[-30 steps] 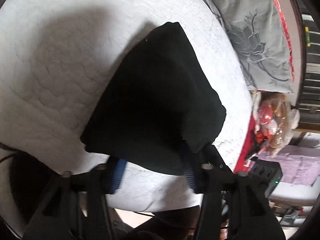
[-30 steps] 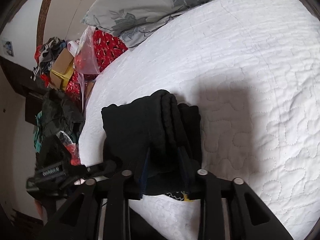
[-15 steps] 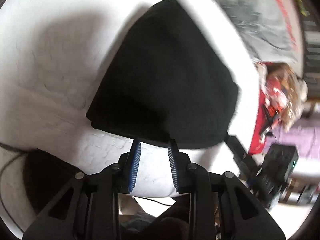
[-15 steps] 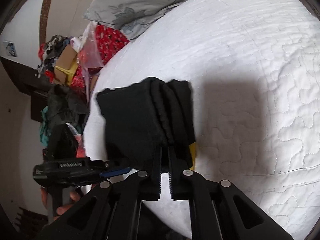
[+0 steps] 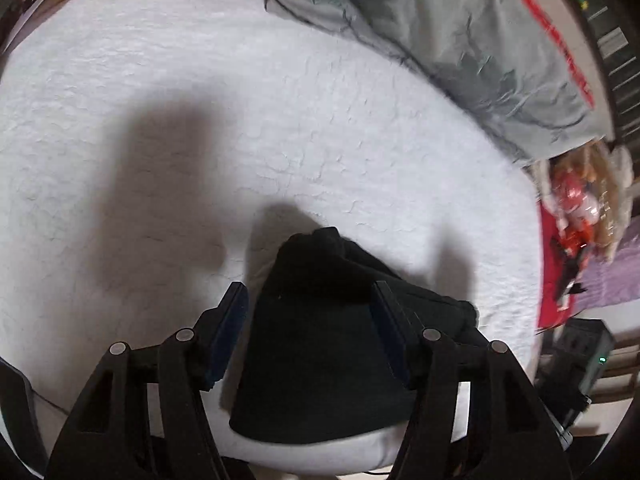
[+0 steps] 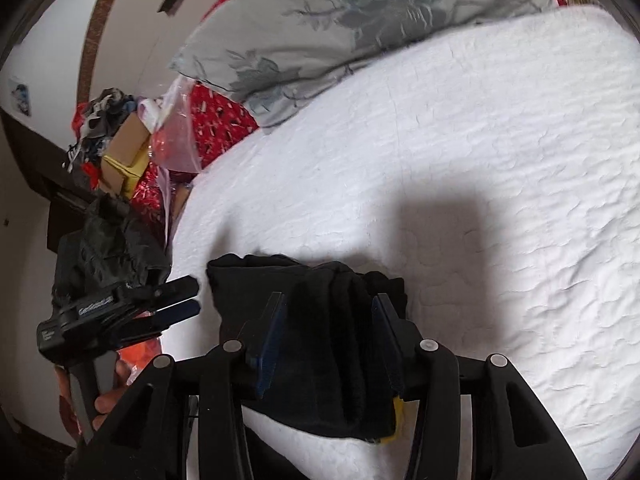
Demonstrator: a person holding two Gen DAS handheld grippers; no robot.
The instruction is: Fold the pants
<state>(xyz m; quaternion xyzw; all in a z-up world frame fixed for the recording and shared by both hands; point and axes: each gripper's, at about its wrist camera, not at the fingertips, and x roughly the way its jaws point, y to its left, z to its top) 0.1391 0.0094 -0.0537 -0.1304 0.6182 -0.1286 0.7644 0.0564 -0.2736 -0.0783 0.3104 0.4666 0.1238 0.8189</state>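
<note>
The black pants [image 5: 320, 344] lie folded into a compact bundle on the white quilted bed [image 5: 200, 100], near its front edge. My left gripper [image 5: 310, 304] is open, its fingers straddling the bundle without pinching it. In the right wrist view the pants [image 6: 328, 344] show thick stacked folds, with a yellow tag [image 6: 396, 412] at the near right corner. My right gripper [image 6: 328, 312] is open over the folds. The left gripper [image 6: 176, 300] also shows in the right wrist view, left of the pants, held by a hand.
A grey floral pillow [image 6: 340, 20] lies at the bed's head. Boxes, bags and clothes [image 6: 120, 152] are piled beside the bed. A red cover and a bagged toy [image 5: 580, 208] lie at the bed's right edge, with a black box [image 5: 584, 356] below.
Both grippers opened: the right was shut on the pants half a second ago and has let go. The left gripper swung over the bundle, so the pants sit lower and nearer in its view.
</note>
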